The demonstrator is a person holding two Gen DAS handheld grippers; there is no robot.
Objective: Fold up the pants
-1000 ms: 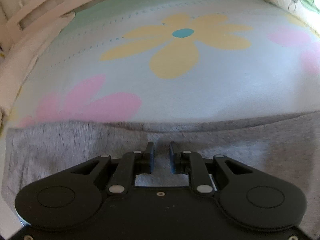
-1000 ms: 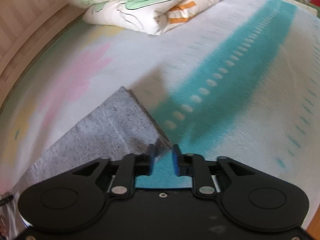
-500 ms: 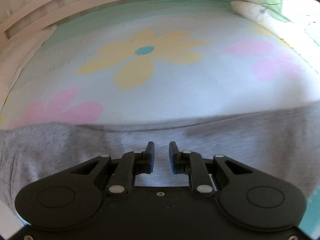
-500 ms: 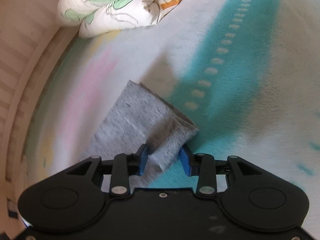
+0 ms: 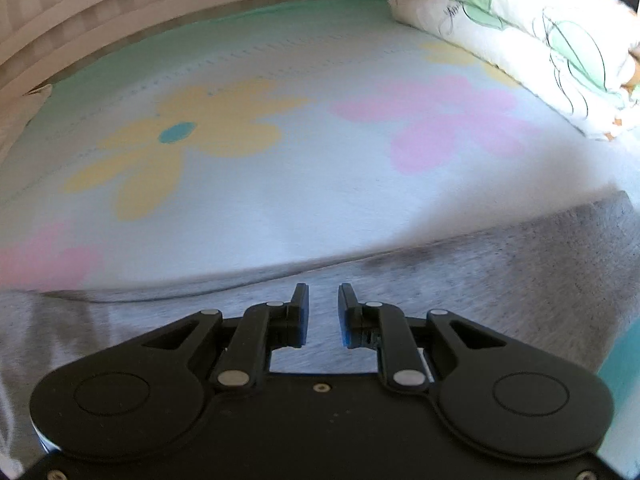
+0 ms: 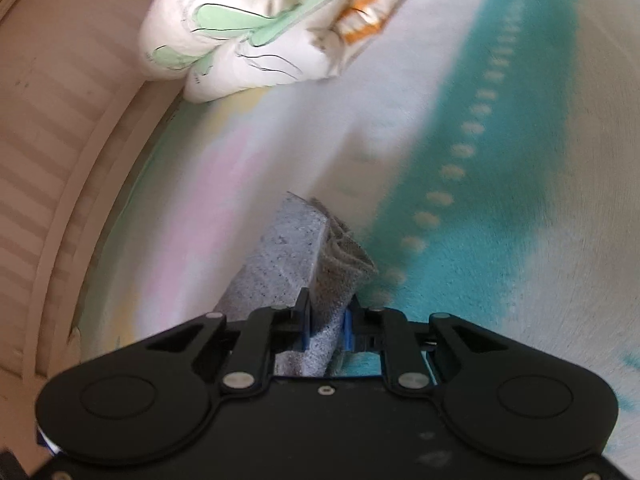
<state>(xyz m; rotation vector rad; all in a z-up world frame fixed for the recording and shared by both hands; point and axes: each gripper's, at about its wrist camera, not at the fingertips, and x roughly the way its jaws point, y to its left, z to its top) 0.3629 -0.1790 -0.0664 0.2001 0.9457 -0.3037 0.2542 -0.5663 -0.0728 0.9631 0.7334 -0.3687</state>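
Grey pants (image 5: 500, 280) lie on the flowered bed (image 5: 320, 160). Right tongs (image 6: 326, 320) are closing on a bunched pants end, pillow (image 6: 260, 28) at 11 o'clock. Left tongs (image 5: 323, 312) hover narrow, empty above the fabric.

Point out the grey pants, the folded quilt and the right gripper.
grey pants (image 6: 280, 248), right wrist view, lit top face of the bunched end.
folded quilt (image 6: 256, 28), right wrist view, green-printed side.
right gripper (image 6: 326, 322), right wrist view, between its fingertips.

- A bed (image 5: 304, 208) carries everything, its sheet printed with yellow and pink flowers and a teal dotted stripe.
- Grey pants (image 5: 520, 280) lie spread on the sheet.
- A folded floral quilt (image 6: 256, 36) rests near the wall.
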